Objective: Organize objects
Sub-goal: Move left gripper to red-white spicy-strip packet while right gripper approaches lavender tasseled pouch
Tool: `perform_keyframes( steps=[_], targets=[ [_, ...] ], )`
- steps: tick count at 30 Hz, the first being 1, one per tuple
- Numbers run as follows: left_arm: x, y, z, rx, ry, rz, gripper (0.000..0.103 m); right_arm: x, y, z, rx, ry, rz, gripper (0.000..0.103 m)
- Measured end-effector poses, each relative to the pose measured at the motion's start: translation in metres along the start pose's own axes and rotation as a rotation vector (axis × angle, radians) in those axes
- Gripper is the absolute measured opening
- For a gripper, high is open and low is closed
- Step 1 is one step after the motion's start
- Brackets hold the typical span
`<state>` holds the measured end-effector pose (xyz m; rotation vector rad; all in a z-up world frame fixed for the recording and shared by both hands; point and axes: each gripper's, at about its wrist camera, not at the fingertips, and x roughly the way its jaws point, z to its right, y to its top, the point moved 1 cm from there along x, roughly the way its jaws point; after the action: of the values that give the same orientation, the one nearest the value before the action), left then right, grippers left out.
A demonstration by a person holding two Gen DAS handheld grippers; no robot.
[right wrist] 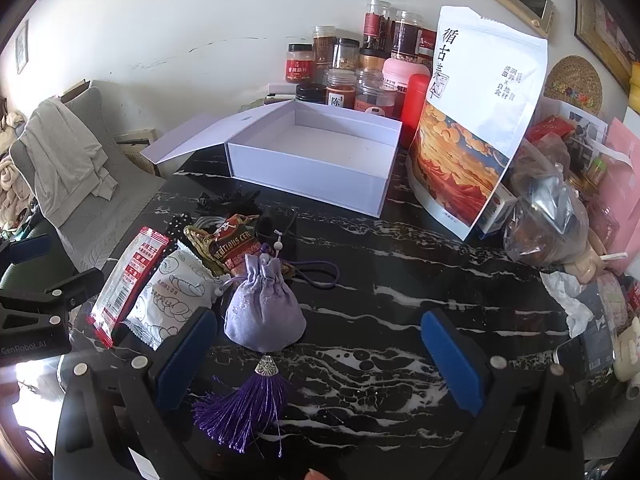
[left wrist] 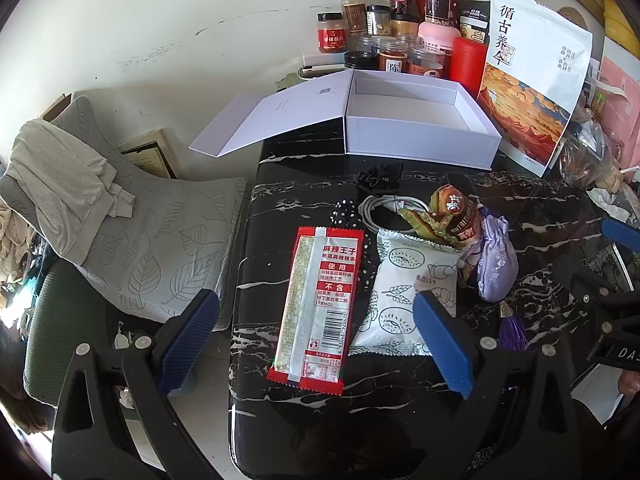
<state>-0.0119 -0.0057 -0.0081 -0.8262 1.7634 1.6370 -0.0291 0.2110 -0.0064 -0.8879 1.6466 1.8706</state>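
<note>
An open white box [left wrist: 416, 120] [right wrist: 320, 152] stands empty at the back of the black marble table [right wrist: 400, 280]. In front of it lie a red snack packet [left wrist: 316, 308] [right wrist: 128, 280], a white patterned packet [left wrist: 404, 292] [right wrist: 168, 296], a brown cereal packet [left wrist: 456, 216] [right wrist: 236, 244], a purple pouch [left wrist: 496, 260] [right wrist: 264, 308] with a tassel [right wrist: 248, 404], a white cable [left wrist: 380, 208] and a black scrunchie [left wrist: 380, 178]. My left gripper [left wrist: 316, 344] is open above the red packet. My right gripper [right wrist: 316, 360] is open, just right of the pouch.
Several jars [left wrist: 384, 36] [right wrist: 352, 68] and a red canister [left wrist: 468, 64] stand against the wall behind the box. A large white pouch bag [left wrist: 532, 80] [right wrist: 476, 120] leans to the right of the box. Bags clutter the right edge [right wrist: 560, 216]. A cushioned chair [left wrist: 120, 232] stands left of the table.
</note>
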Motion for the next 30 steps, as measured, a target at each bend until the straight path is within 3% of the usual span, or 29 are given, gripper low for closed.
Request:
perform_keyframes(
  steps=[30],
  targets=[
    [-0.0028, -0.0063, 0.0025, 0.015, -0.015, -0.004, 0.097, -0.0037, -0.0058, -0.0018, -0.016, 0.011, 0.002, 0.102]
  ],
)
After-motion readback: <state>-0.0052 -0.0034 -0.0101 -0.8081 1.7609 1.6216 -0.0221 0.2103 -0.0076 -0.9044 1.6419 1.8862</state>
